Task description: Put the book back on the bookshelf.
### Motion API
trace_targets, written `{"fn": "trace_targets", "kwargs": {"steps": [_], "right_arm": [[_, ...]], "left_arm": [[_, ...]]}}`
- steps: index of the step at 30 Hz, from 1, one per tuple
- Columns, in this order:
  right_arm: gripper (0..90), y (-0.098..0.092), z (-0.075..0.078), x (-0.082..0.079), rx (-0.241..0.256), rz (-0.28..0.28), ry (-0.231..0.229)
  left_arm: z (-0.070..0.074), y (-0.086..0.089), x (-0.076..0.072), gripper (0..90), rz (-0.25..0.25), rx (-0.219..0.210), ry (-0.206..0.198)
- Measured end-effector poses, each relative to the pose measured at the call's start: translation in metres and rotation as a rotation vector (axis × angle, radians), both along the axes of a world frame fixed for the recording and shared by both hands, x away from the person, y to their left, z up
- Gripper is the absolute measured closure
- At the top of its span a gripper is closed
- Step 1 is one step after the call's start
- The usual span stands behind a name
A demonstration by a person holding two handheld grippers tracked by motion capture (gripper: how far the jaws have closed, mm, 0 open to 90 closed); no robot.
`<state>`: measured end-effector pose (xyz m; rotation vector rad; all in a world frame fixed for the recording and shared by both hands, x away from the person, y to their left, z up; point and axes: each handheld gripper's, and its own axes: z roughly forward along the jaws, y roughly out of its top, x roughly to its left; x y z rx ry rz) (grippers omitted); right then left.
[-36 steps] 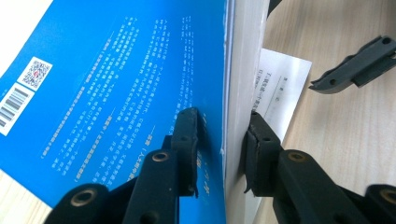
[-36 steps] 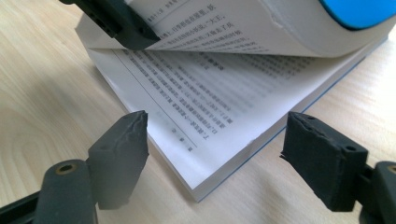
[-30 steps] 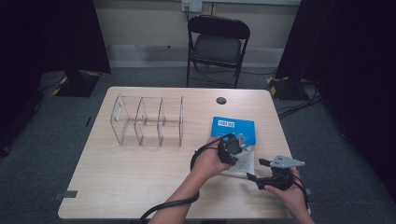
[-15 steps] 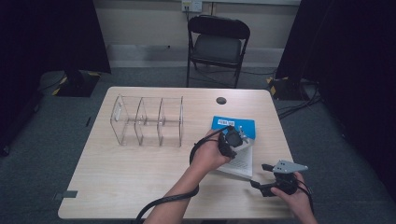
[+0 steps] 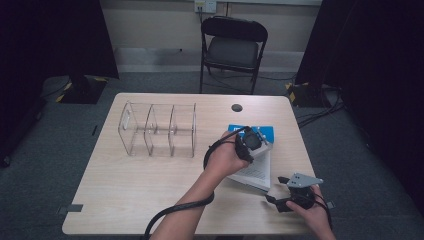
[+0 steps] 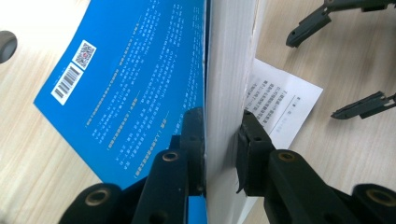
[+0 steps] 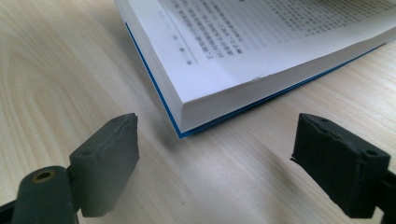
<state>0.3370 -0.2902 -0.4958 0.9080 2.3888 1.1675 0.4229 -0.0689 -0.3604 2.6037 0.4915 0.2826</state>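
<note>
Left gripper [image 6: 219,140] pinched tight on a thick sheaf of the book [image 6: 140,79], blue cover outside one jaw. Right gripper [image 7: 215,158] spread wide, empty, book corner just ahead; rack [image 5: 157,130] well apart.

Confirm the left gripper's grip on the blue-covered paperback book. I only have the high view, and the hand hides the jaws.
Observer: In the left gripper view, the left gripper is shut on the blue-covered paperback book, with the cover and a thick block of pages between the jaws.
Operator: Right side?
Observer: The right gripper is open and holds nothing. Its jaws face the book's corner, apart from it.
Operator: Rest of the book?
Observer: The remaining pages lie flat, print up, on the light wooden table.
</note>
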Motion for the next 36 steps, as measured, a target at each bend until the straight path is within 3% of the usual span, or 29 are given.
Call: {"fn": "trace_targets", "kwargs": {"steps": [8, 19, 28, 36], "right_arm": [[13.7, 0.006, -0.002, 0.0, -0.032, 0.003, 0.001], [13.5, 0.011, -0.002, -0.001, -0.033, -0.003, -0.012], [13.5, 0.015, -0.002, 0.0, -0.036, -0.02, -0.012], [13.4, 0.018, -0.002, 0.002, -0.042, -0.046, -0.019]], "left_arm": [[0.007, 0.0, 0.001, 75.8, 0.014, 0.005, 0.014], [0.012, -0.005, 0.0, 75.8, 0.028, 0.027, 0.031], [0.016, -0.008, 0.0, 75.8, 0.059, 0.019, 0.051], [0.018, -0.007, 0.002, 75.7, 0.053, 0.03, 0.058]]}}
